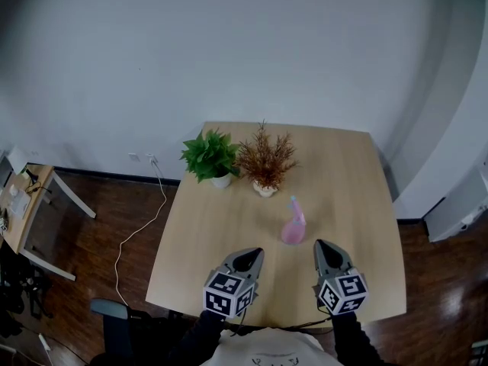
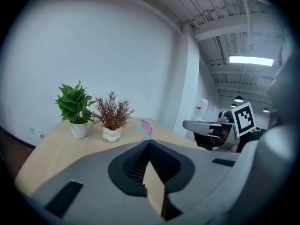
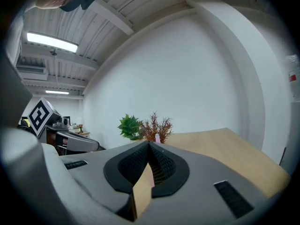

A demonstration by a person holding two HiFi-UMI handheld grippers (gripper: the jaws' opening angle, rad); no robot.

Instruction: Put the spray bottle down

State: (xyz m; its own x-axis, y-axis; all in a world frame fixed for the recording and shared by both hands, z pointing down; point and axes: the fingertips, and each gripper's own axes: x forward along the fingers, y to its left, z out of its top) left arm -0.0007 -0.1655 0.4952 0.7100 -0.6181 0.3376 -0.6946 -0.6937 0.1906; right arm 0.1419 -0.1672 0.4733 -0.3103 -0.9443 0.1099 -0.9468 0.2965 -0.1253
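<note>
A pink spray bottle (image 1: 293, 223) stands upright on the wooden table (image 1: 343, 174), free of both grippers. In the left gripper view its pink top (image 2: 147, 128) shows beyond the jaws; in the right gripper view only its tip (image 3: 158, 138) peeks over the jaws. My left gripper (image 1: 249, 259) hovers near the table's front edge, left of the bottle, jaws shut and empty. My right gripper (image 1: 326, 252) hangs to the bottle's right and nearer me, also shut on nothing. Both grippers' jaws meet in their own views, left (image 2: 149, 143) and right (image 3: 148, 145).
A green potted plant (image 1: 211, 157) and a dried brown plant in a white pot (image 1: 264, 162) stand behind the bottle. A white cable (image 1: 141, 227) trails on the dark floor at left. A small desk (image 1: 23, 204) stands far left.
</note>
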